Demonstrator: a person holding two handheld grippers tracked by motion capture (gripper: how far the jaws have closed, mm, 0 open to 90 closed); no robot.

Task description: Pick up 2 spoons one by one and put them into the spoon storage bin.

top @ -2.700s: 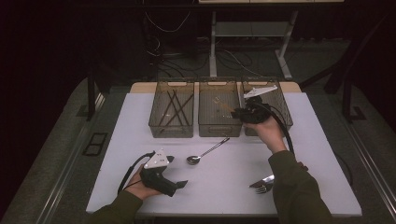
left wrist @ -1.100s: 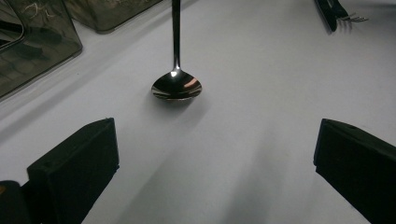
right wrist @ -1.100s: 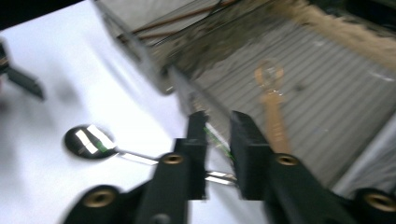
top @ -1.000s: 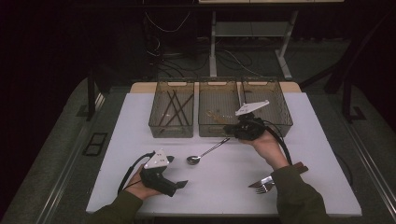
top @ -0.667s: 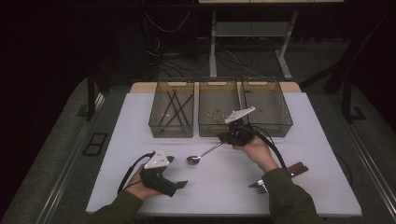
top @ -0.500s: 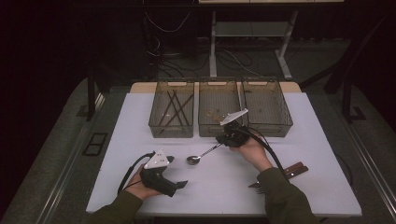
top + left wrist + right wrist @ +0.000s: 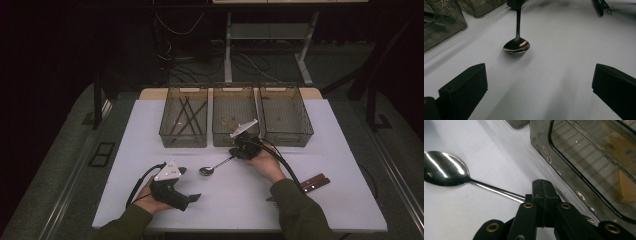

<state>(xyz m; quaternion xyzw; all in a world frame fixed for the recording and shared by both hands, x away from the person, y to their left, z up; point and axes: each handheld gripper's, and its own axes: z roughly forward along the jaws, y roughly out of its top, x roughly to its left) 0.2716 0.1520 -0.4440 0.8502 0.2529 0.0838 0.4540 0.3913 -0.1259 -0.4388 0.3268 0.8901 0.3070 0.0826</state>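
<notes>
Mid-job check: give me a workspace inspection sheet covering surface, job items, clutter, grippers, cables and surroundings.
Surface: white table top, flat.
Job's things: spoon on the table in front of the middle bin.
Clutter: dark sticks in the left bin; right bin; fork and a brown-handled utensil near the right forearm.
Grippers: right gripper shut on the spoon's handle; left gripper open, resting on the table.
Cables: one trails from each gripper.
Surroundings: dark floor, desk frame behind.

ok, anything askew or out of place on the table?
Nothing damaged or spilled. Loose cutlery remains outside the three bins: a spoon mid-table, its handle clamped in the right gripper, and a fork lying near the table's front right edge. The left gripper rests open.
</notes>
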